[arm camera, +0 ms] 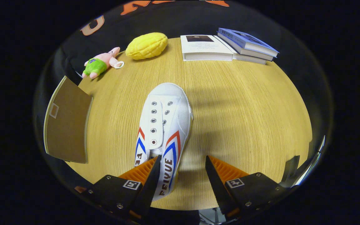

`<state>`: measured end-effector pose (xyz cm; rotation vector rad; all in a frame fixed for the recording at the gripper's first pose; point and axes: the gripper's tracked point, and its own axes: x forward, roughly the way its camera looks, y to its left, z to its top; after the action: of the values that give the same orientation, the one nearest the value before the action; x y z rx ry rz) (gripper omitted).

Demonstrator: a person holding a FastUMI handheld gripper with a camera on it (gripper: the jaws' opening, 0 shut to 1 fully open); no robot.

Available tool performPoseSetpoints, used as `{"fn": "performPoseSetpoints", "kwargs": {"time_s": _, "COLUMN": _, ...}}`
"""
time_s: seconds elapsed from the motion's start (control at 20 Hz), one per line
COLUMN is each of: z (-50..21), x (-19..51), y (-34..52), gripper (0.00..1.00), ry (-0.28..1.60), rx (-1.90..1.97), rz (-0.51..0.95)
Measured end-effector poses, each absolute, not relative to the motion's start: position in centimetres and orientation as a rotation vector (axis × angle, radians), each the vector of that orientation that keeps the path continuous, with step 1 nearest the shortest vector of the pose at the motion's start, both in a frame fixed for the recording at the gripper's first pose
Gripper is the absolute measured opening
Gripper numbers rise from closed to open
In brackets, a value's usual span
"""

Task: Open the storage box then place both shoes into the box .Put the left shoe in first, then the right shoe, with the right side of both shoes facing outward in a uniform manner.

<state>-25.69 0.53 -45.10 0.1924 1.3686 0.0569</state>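
A white canvas shoe [167,118] with red and blue stripes lies on the round wooden table [245,118], toe pointing away from me, sole down. My gripper [182,158] hovers over its heel end with the jaws apart. The left finger [153,175] stands over the shoe's opening, and the right finger [214,178] stands over bare table beside the shoe, so the shoe's right wall lies between them. Neither pad visibly presses on it. A brown flat panel with a pale rim, part of the storage box [67,122], sits at the table's left edge.
At the table's far side lie a pink plush toy in green shorts [100,64], a yellow plush lump [146,46] and a few stacked books [230,47]. Bare tabletop stretches to the right of the shoe.
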Motion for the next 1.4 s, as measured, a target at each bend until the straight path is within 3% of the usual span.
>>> {"fn": "performPoseSetpoints", "kwargs": {"time_s": 0.3, "z": -45.9, "x": -24.6, "y": 1.9, "gripper": 0.64, "ry": 1.358, "rx": 0.351, "rz": 0.147}}
{"fn": "performPoseSetpoints", "kwargs": {"time_s": 0.35, "z": -45.9, "x": -24.9, "y": 2.2, "gripper": 0.57, "ry": 1.386, "rx": 0.372, "rz": 0.159}}
{"fn": "performPoseSetpoints", "kwargs": {"time_s": 0.6, "z": -45.8, "x": -24.7, "y": 1.6, "gripper": 0.32, "ry": 1.4, "rx": 0.498, "rz": 0.068}}
{"fn": "performPoseSetpoints", "kwargs": {"time_s": 0.65, "z": -45.7, "x": -24.8, "y": 1.7, "gripper": 0.22, "ry": 1.398, "rx": 0.522, "rz": 0.065}}
{"fn": "performPoseSetpoints", "kwargs": {"time_s": 0.85, "z": -44.5, "x": -24.2, "y": 2.4, "gripper": 0.09, "ry": 1.372, "rx": 0.533, "rz": 0.053}}
{"fn": "performPoseSetpoints", "kwargs": {"time_s": 1.4, "z": -33.4, "x": -17.3, "y": 12.0, "gripper": 0.08, "ry": 1.224, "rx": 0.6, "rz": 0.255}}
